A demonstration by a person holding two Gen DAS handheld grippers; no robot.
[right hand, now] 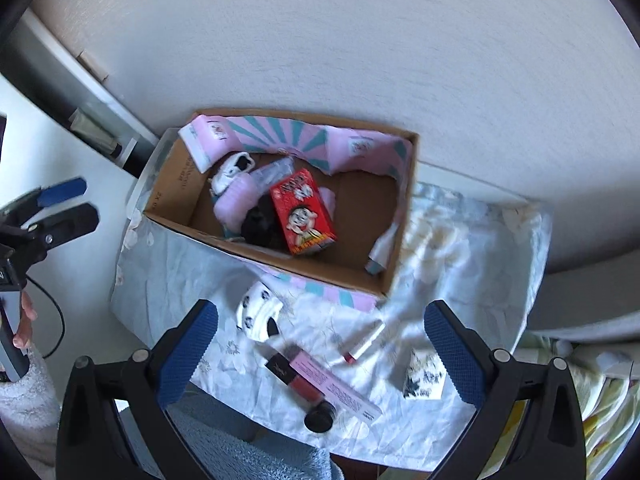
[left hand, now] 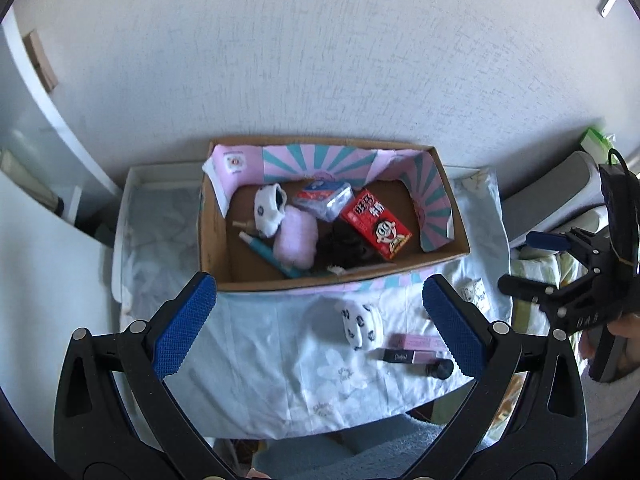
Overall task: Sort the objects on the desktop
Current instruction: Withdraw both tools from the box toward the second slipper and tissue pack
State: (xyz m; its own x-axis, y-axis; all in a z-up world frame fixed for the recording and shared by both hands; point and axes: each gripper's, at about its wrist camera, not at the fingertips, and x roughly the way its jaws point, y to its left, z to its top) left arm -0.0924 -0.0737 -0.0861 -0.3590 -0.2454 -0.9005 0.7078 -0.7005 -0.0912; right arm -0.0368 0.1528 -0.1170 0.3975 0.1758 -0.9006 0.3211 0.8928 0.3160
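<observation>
An open cardboard box [left hand: 214, 240] [right hand: 404, 216] stands on the cloth-covered table, holding a red carton [left hand: 376, 224] [right hand: 302, 212], a pink fluffy item [left hand: 296, 240], a white sock [left hand: 270, 208], a tissue pack [left hand: 322, 198] and a teal pen [left hand: 268, 254]. On the cloth in front lie a white patterned sock [left hand: 360, 322] [right hand: 260, 314], a pink box [left hand: 416, 342] [right hand: 336, 380], a dark lip tube [left hand: 404, 357] [right hand: 296, 376], a small black jar [left hand: 440, 368] [right hand: 319, 414], a pink lipstick [right hand: 362, 346] and a small patterned box [right hand: 424, 376]. My left gripper [left hand: 320, 328] and right gripper [right hand: 320, 344] are open and empty above these.
A white wall is behind the box. A white shelf unit [left hand: 36, 184] stands at the left. A grey chair [left hand: 560, 196] and bedding are at the right. A blue fluffy cushion [right hand: 248, 448] lies below the table's front edge.
</observation>
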